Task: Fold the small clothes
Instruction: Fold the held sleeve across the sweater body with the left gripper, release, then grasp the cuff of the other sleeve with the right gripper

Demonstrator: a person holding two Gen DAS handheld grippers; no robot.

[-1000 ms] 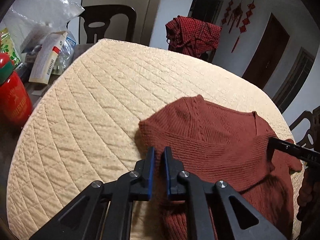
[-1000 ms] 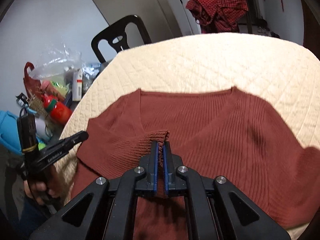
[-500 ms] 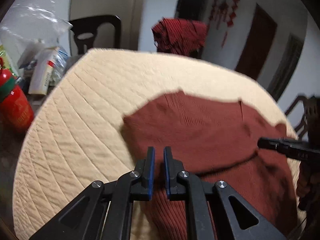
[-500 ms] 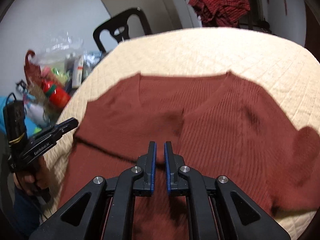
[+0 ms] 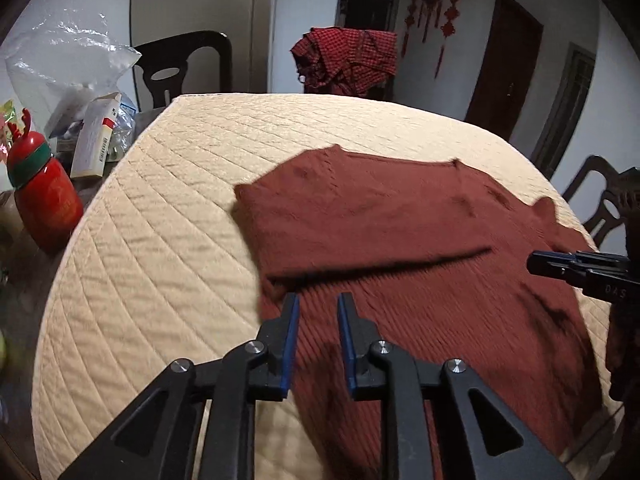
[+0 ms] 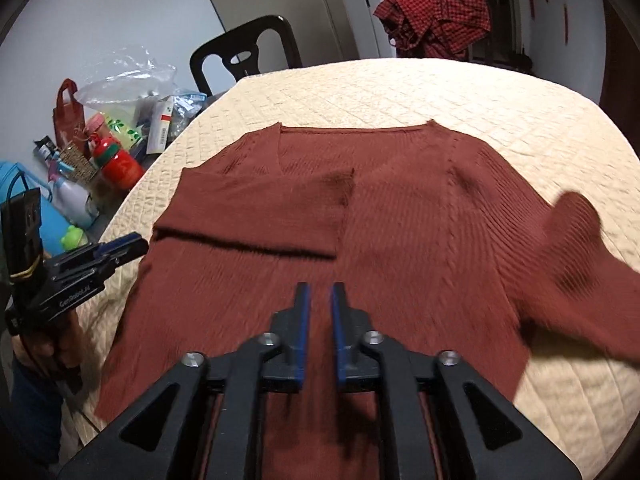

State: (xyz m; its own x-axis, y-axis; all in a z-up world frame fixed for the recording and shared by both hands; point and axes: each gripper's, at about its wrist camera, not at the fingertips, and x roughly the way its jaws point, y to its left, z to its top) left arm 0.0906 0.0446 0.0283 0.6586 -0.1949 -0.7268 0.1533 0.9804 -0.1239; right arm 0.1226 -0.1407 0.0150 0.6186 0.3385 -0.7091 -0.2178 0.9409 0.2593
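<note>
Sleeve [image 6: 260, 216] now released — beyond (empty) jaws

- Home dining room, by the look of it.
- Round table [image 5: 160, 216] under a quilted cream cover, dark wooden chairs [image 5: 182, 66] around it.
- Red knot ornaments [image 5: 430, 4] hung on the wall beside a dark door [image 5: 506, 76].
- Checked shirt [image 5: 346, 58] draped over a chair at the far edge.
- Household clutter off the left edge: red flask [image 5: 46, 200], plastic bag [image 5: 60, 56], cartons [image 5: 94, 136].
</note>
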